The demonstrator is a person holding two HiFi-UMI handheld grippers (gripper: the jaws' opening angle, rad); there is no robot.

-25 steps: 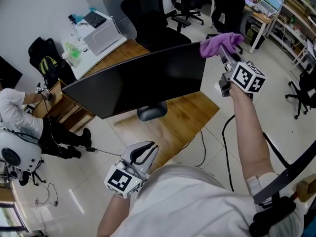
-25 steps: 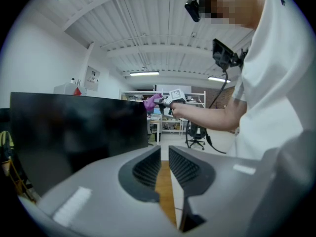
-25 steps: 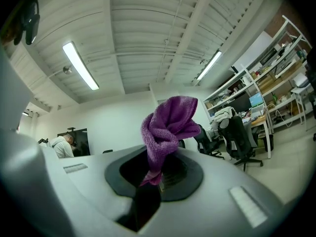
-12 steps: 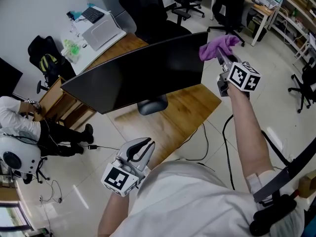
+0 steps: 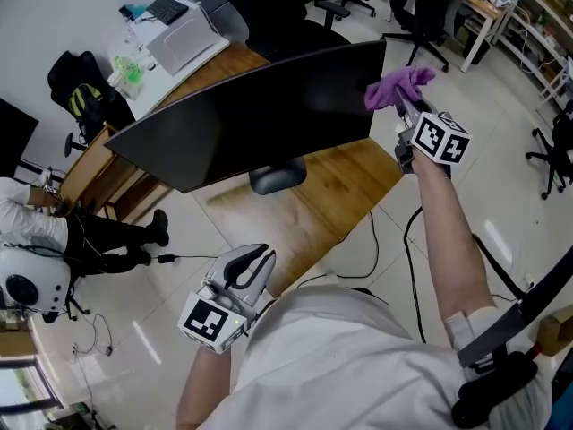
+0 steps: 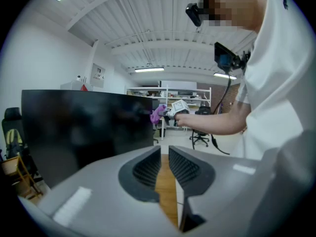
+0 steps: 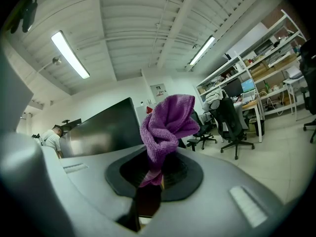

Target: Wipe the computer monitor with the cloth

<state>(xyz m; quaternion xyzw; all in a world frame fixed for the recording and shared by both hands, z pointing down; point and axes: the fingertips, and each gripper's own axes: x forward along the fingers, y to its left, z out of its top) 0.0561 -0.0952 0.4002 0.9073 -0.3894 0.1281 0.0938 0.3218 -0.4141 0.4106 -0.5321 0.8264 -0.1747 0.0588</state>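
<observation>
**Cloth.** The purple cloth (image 5: 394,86) is soft, light and limp. My judgement is that it drapes and bunches rather than holding a flat face, so it is best pinched by a gathered fold with a loose wad left proud of the jaws to act as the wiping pad. It is held that way now.

**Monitor.** The computer monitor (image 5: 260,124) stands on its base on the wooden tabletop (image 5: 331,195), its screen dark. The panel is probably fragile and free to rock on its stand, so light pressure is advisable.

**Right hand-held gripper** (image 5: 400,106). The jaws are clenched on the lower fold of the cloth. The bunched remainder stands up beyond the jaw tips. The cloth sits at the monitor's upper right corner, level with its side edge. Contact with the panel cannot be confirmed.

**Left hand-held gripper** (image 5: 258,267). It is held low, near the person's torso and well apart from the monitor. The jaws are drawn nearly together with only a narrow slit between them, and they grip nothing.
</observation>
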